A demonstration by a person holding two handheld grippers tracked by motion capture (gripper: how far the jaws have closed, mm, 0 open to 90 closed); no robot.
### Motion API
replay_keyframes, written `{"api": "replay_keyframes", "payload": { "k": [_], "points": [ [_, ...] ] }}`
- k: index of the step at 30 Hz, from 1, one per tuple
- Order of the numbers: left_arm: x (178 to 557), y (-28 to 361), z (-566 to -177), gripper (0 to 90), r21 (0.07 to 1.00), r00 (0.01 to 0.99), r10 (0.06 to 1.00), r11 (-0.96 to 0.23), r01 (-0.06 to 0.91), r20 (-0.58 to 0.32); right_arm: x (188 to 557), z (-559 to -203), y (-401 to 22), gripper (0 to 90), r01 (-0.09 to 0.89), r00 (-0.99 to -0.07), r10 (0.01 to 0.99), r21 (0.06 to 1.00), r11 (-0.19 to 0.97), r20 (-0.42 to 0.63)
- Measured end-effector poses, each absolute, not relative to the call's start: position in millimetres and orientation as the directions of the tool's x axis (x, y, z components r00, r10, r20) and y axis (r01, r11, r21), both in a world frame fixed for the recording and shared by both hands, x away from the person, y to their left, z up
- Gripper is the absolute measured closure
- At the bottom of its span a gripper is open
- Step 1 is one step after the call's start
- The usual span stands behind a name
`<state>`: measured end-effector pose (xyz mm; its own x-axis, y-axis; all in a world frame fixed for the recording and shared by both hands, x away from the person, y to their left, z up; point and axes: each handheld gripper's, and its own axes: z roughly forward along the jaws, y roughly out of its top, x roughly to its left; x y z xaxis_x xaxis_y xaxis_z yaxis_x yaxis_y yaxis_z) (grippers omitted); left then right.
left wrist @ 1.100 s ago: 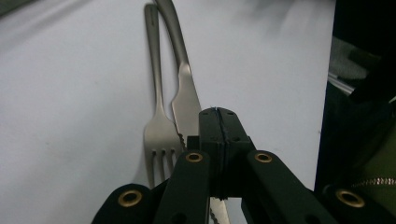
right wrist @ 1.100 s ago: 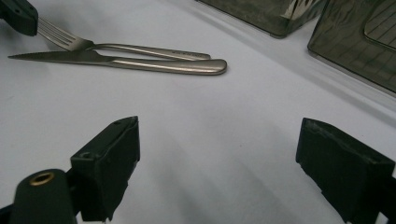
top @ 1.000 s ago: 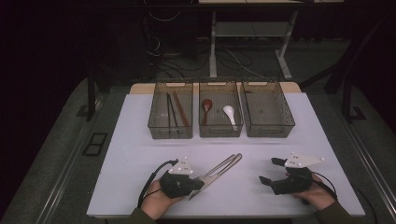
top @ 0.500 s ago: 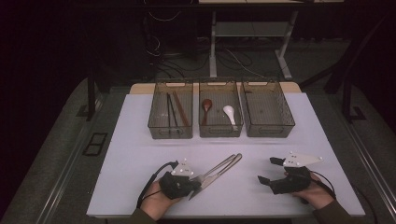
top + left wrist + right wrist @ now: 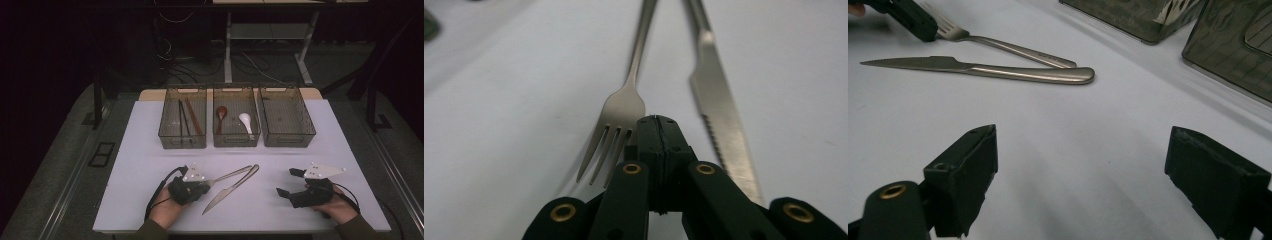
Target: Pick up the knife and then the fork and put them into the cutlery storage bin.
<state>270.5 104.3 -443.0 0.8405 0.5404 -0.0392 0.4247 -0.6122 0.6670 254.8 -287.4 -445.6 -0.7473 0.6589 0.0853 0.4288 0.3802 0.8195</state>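
From my left gripper view, my closed jaws cover the rightmost tine of the fork, so contact there cannot be confirmed. The top edge cuts off the fork handle and the knife handle; both blur with distance. From my right gripper view, the bins at far right are cropped, with contents unreadable.

Bare table before bins

Lab: dark curtains, floor cables, test table.
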Motion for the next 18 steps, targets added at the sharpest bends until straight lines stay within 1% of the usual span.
{"api": "replay_keyframes", "payload": {
  "k": [4, 6, 10, 14, 18],
  "points": [
    [278.7, 103.4, -439.9, 87.3, 0.697, 0.844, 0.532, -0.579, 0.424, -0.071, 254.5, -445.8, -288.2, 13.3, 0.433, -0.742, 0.665, 0.82, 0.375, 0.087],
    [286.3, 97.7, -437.3, 81.6, 0.705, 0.856, 0.512, -0.583, 0.403, -0.066, 254.5, -446.0, -288.6, 13.3, 0.434, -0.741, 0.666, 0.819, 0.376, 0.087],
    [299.5, 83.6, -438.5, 75.1, 0.715, 0.875, 0.48, -0.592, 0.372, -0.058, 254.3, -446.0, -288.4, 13.4, 0.435, -0.741, 0.666, 0.818, 0.377, 0.087],
    [314.1, 74.1, -439.1, 74.8, 0.712, 0.881, 0.471, -0.607, 0.354, -0.037, 253.0, -446.5, -288.6, 13.3, 0.434, -0.742, 0.665, 0.818, 0.378, 0.086],
    [318.5, 77.0, -436.7, 72.5, 0.718, 0.876, 0.479, -0.593, 0.366, -0.051, 252.0, -446.4, -290.2, 13.3, 0.435, -0.74, 0.667, 0.82, 0.372, 0.09]
  ]
}}
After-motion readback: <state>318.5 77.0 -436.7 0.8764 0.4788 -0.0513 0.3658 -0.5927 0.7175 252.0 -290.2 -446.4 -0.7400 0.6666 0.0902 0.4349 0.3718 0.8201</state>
